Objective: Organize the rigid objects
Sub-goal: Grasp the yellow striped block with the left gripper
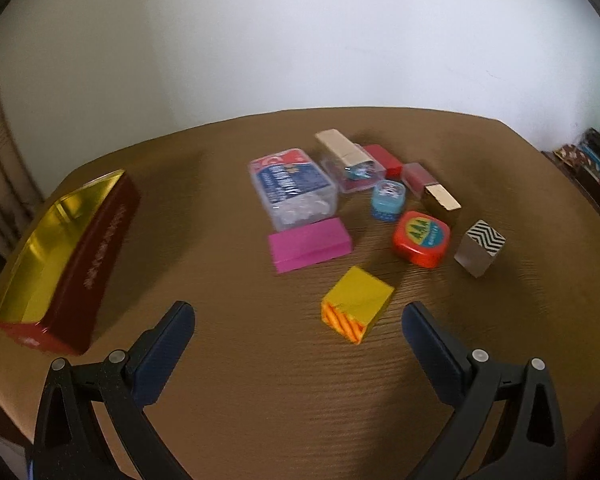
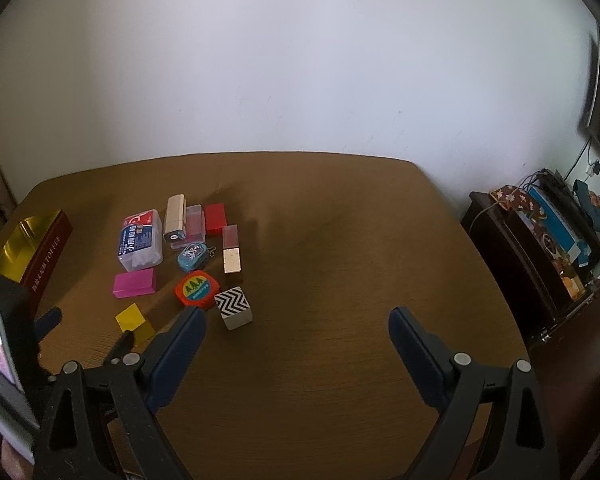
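Small rigid objects lie scattered on a brown table [image 1: 240, 380]: a yellow cube [image 1: 358, 304] [image 2: 134, 322], a magenta block [image 1: 310, 244] [image 2: 134, 283], an orange-red tin [image 1: 422, 238] [image 2: 196, 289], a zigzag-patterned cube [image 1: 480, 248] [image 2: 233, 307], a blue tin [image 1: 388, 196] [image 2: 192, 257] and a clear plastic box [image 1: 292, 188] [image 2: 140, 246]. An open red tin with a gold inside [image 1: 60, 256] [image 2: 28, 248] stands at the left. My left gripper [image 1: 298, 320] is open, just short of the yellow cube. My right gripper [image 2: 296, 324] is open over bare table, right of the zigzag cube.
A beige stick [image 1: 340, 146], a small red box [image 1: 384, 160] and a gold-capped tube [image 1: 436, 192] lie behind the others. A dark cabinet with clutter [image 2: 540, 248] stands right of the table. A white wall runs behind. The left gripper's body [image 2: 4, 344] shows at the right view's left edge.
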`<action>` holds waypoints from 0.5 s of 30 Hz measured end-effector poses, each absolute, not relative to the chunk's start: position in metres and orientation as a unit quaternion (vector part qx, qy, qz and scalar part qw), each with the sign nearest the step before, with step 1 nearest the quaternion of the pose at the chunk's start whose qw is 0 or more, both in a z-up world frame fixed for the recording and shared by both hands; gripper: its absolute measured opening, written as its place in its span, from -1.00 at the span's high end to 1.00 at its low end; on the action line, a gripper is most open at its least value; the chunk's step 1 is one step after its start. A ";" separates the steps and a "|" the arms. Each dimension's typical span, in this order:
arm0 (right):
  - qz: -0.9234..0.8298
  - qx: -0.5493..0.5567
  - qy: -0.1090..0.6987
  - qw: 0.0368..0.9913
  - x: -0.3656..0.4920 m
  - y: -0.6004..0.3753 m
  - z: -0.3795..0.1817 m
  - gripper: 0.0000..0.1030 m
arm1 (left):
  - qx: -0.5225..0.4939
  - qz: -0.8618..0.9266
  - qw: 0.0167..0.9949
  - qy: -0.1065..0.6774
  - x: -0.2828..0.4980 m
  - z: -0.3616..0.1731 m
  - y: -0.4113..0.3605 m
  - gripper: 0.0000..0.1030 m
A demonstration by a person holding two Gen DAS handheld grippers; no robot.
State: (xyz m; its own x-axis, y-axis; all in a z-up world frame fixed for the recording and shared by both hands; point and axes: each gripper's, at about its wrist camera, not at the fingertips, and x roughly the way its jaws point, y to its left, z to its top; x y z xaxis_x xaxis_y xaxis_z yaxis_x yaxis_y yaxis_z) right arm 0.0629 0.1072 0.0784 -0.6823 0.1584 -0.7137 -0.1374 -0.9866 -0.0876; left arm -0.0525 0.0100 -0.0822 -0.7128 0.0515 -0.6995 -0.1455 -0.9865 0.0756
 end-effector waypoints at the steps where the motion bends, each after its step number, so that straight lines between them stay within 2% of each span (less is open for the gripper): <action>1: 0.916 -0.392 -0.013 0.081 0.062 0.108 0.078 -0.85 | -0.374 0.923 0.060 0.067 -0.056 -0.084 0.013 -0.99; 4: 0.915 -0.395 -0.008 0.084 0.060 0.112 0.076 -0.85 | -0.372 0.922 0.067 0.078 -0.063 -0.091 0.019 -0.99; 10: 0.913 -0.398 0.003 0.084 0.057 0.118 0.072 -0.85 | -0.397 0.912 0.073 0.074 -0.073 -0.105 0.014 -0.72; 12: 0.913 -0.398 0.004 0.084 0.057 0.119 0.072 -0.85 | -0.405 0.907 0.085 0.078 -0.073 -0.109 0.018 -0.43; 13: 0.913 -0.399 0.006 0.083 0.058 0.120 0.073 -0.85 | -0.412 0.903 0.095 0.080 -0.075 -0.112 0.020 -0.21; 15: 0.914 -0.398 0.009 0.081 0.058 0.120 0.073 -0.85 | -0.417 0.899 0.105 0.082 -0.077 -0.114 0.021 -0.06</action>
State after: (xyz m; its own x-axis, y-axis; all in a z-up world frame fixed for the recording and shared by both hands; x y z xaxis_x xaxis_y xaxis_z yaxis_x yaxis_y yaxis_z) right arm 0.0585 0.1204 0.0728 -0.6702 0.1411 -0.7287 -0.1550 -0.9867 -0.0486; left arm -0.0767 0.0212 -0.1136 -0.6295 0.1207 -0.7676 -0.2568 -0.9647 0.0590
